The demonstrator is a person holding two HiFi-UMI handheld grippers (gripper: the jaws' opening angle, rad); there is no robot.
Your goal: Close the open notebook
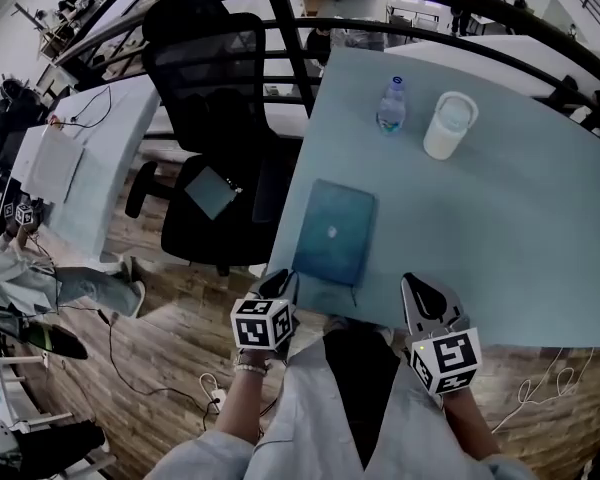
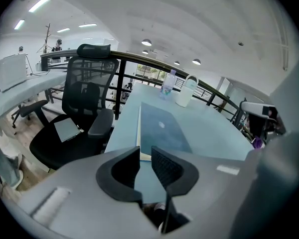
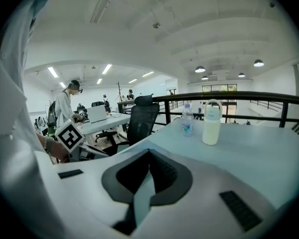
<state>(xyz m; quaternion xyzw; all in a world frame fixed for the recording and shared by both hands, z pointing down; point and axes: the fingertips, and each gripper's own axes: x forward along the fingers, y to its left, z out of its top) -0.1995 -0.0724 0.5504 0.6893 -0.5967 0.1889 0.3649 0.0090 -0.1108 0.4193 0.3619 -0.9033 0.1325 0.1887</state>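
The pale blue table point(image 1: 500, 258) is filling most of the head view. The notebook point(image 1: 334, 232) is lying on its near part, directly ahead of the left gripper point(image 1: 280, 286) and off to the left of the right gripper point(image 1: 420, 293). Its long axis is running away from the person, nearly in line with the direction the left gripper is pointing. The blue cover is lying flat on top, so to me the book is looking closed already.

The left gripper is clearly the nearer one, sitting just at the near left corner of the notebook. Its jaws are standing a narrow gap apart, and I am not seeing the pads pressing on anything. The right gripper is waiting apart with its jaws together and nothing between them.

The left gripper view is showing the cream page edge point(image 2: 139, 133) along the left side of the book, which the head view is not showing. The right gripper view is missing the notebook completely and giving only the jug point(image 3: 211, 123) and bottle point(image 3: 187, 119) far ahead.
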